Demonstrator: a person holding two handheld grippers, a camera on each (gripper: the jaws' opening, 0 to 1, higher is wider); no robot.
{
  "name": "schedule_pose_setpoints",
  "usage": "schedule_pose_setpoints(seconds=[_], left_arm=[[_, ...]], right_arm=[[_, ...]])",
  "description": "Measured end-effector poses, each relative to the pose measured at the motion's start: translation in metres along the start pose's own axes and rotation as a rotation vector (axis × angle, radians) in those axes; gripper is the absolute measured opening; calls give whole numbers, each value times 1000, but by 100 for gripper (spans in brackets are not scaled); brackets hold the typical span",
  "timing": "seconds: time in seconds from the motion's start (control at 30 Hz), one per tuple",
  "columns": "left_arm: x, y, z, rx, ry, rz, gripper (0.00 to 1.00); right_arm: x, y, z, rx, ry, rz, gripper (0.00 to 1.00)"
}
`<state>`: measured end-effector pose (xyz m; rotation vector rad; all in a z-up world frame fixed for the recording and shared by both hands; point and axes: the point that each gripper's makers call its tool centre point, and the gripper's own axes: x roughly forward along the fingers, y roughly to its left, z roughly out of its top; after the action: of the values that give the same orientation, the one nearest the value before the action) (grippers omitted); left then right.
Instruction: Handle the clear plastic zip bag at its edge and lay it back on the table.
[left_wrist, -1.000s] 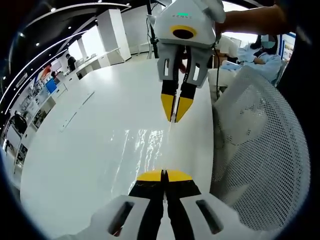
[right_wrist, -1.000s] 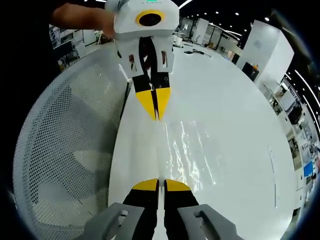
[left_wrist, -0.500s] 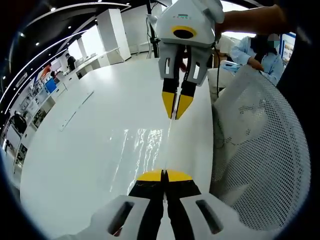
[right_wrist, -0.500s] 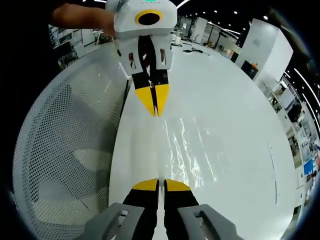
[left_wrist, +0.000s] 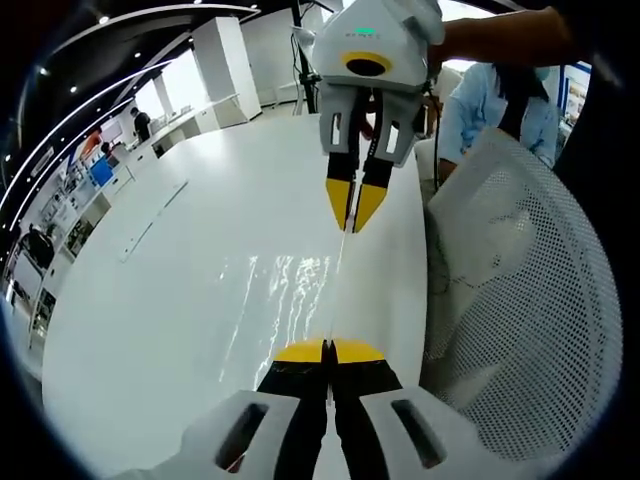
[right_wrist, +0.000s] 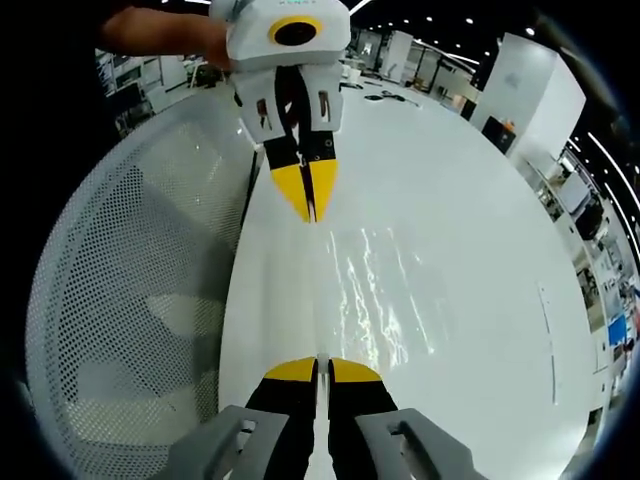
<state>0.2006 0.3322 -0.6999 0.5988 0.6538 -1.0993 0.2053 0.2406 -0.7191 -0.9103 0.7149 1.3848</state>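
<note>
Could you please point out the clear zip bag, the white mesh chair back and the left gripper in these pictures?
clear zip bag (left_wrist: 290, 290): left gripper view, on its glinting, wrinkled film.
white mesh chair back (right_wrist: 130, 290): right gripper view, on the perforated panel.
left gripper (right_wrist: 309, 214): right gripper view, between its yellow fingertips.

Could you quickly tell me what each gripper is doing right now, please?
Left gripper: shut on the clear zip bag's edge.
Right gripper: shut on the opposite end of the same edge.

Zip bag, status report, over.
Both tongs, left and right, shut on the zip bag edge. Bag stretched between them above the table. Mesh chair alongside.
</note>
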Motion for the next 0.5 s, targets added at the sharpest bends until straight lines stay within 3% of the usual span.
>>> schedule_pose_setpoints(seconds=[0.5], left_arm=[[0, -1, -3, -5, 6, -2, 0]], right_arm=[[-1, 3, -8, 15, 13, 1, 0]])
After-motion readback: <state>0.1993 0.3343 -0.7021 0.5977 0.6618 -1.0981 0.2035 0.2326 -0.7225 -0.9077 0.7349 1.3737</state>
